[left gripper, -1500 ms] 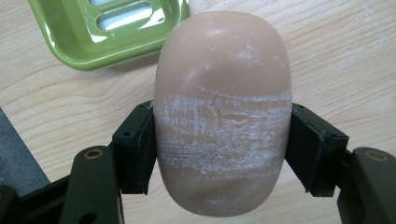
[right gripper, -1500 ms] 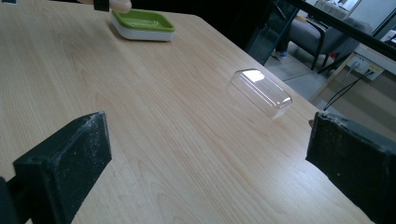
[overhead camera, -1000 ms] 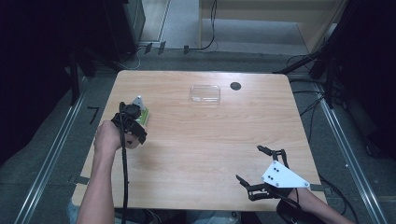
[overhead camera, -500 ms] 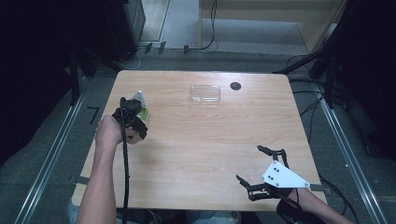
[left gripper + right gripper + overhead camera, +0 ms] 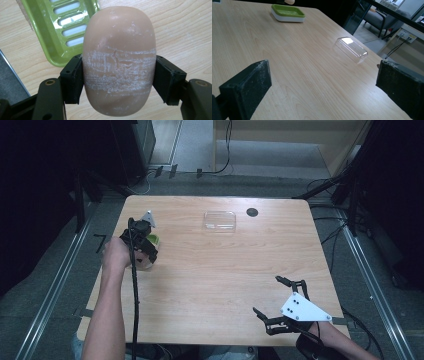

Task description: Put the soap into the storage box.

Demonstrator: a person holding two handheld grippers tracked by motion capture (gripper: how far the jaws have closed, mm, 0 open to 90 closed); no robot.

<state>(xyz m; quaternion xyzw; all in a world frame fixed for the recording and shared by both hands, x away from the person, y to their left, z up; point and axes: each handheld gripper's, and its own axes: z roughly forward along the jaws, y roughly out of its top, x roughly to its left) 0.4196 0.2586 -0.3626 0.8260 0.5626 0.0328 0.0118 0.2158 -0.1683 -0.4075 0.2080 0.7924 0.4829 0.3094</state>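
From above, your left tool (image 5: 142, 251) works at the pale wooden worktop (image 5: 220, 285)'s left edge; its own view shows it clamping the oval beige soap bar (image 5: 119, 60) beside the slotted green soap dish (image 5: 65, 27), likely next; your right tool (image 5: 322, 87) gapes wide.

- One soap bar (image 5: 119, 60).
- One green soap dish (image 5: 288, 12).
- One clear plastic lid (image 5: 351, 49).
- One black disc (image 5: 252, 212).
- Two grippers: left (image 5: 119, 82), right (image 5: 324, 87).
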